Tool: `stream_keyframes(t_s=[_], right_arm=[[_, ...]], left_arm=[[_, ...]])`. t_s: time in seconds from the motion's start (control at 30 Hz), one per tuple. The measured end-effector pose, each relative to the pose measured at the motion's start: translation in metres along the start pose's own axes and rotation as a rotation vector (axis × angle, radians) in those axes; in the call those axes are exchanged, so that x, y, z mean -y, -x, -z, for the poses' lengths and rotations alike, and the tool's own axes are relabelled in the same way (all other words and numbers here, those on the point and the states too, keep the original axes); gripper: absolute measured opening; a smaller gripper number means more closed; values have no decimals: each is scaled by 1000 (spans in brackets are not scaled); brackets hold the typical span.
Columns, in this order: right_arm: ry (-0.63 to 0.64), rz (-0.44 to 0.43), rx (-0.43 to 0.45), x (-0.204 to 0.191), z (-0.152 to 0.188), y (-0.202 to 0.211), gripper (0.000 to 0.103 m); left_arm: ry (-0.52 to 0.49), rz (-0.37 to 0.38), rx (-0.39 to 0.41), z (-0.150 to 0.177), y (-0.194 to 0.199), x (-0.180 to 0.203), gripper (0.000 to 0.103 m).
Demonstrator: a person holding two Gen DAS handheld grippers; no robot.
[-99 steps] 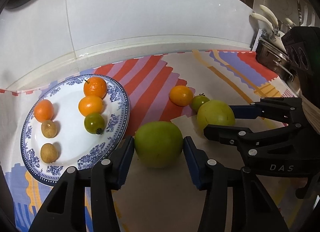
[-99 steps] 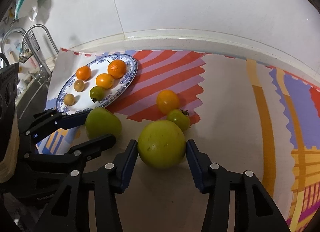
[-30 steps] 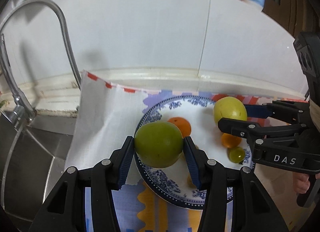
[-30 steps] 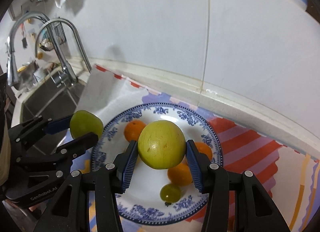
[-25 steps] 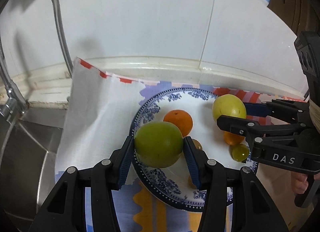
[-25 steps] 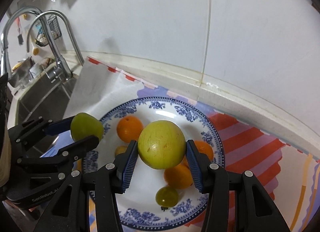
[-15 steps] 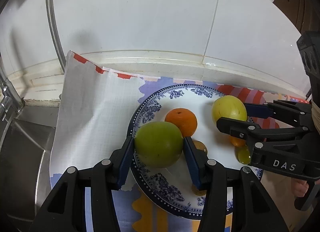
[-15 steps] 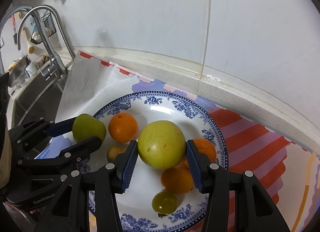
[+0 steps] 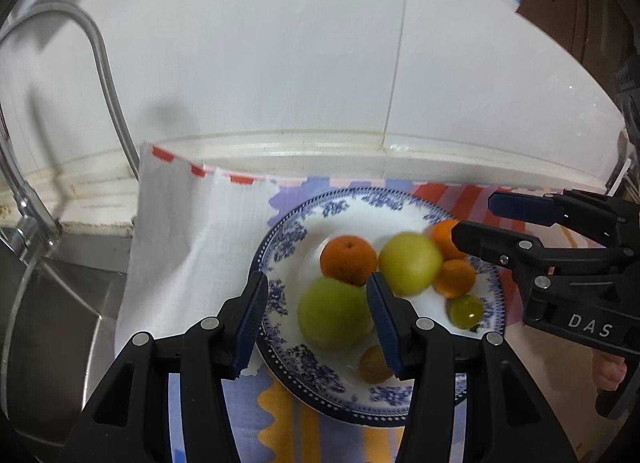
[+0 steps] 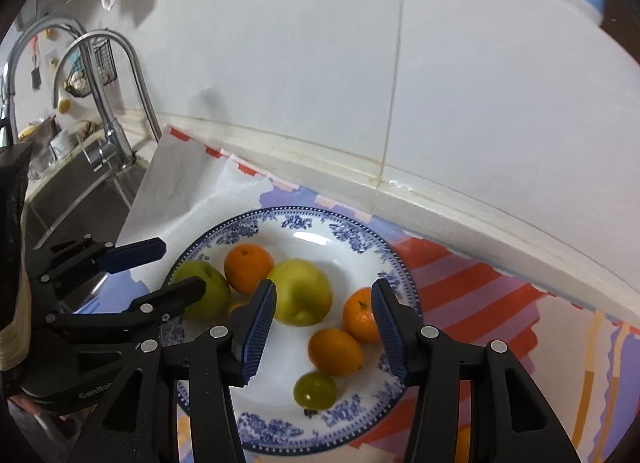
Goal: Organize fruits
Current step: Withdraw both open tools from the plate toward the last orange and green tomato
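Observation:
A blue-patterned white plate (image 9: pixel 352 199) (image 10: pixel 360 241) lies on the striped cloth. On it rest a large green fruit (image 9: pixel 334 313) (image 10: pixel 202 289), a large yellow-green fruit (image 9: pixel 410 269) (image 10: pixel 300 291), three oranges (image 10: pixel 248 267), a small green tomato (image 10: pixel 315 389) and a small brown fruit (image 9: pixel 374 363). My left gripper (image 9: pixel 316 319) is open above the plate, the green fruit lying loose between its jaws. My right gripper (image 10: pixel 324 319) is open above the plate, with the yellow-green fruit behind its left finger.
A steel sink (image 9: pixel 48 303) with a curved tap (image 10: pixel 116 75) lies left of the plate. The white tiled wall (image 9: pixel 320 63) and its ledge run behind. The cloth's white folded corner (image 9: pixel 172 223) hangs toward the sink.
Both grippers have opened and let go of their fruits, which now lie on the plate. Both grippers have pulled up and back a little.

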State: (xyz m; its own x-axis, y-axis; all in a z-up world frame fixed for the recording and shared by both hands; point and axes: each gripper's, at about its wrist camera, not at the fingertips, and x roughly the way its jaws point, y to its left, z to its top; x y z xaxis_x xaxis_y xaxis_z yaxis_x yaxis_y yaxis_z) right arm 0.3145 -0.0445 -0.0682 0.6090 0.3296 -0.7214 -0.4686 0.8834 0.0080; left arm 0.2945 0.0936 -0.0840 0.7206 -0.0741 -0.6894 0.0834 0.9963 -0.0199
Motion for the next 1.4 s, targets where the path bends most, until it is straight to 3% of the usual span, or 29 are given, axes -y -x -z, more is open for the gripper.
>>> stream_keyframes(t_s=[0.43,0.47,0.73,1.13,1.4], right_arm=[[-56,29,137,11,11,75,54],[-61,36,147,13,13,81,57],[-73,138,211,34,33,130,58],[-140,265,190,73,72,161,58],[-148,300,112,88,98,153,58]], left_arm=[[-35,-3,158,-7,75,37,66],[-42,-2,169,-8,80,41,67],[-123,48,243,-9,105,81,77],[-244,145,267,-6,92,133,83],[-340,231,215,-1,63,160,82]])
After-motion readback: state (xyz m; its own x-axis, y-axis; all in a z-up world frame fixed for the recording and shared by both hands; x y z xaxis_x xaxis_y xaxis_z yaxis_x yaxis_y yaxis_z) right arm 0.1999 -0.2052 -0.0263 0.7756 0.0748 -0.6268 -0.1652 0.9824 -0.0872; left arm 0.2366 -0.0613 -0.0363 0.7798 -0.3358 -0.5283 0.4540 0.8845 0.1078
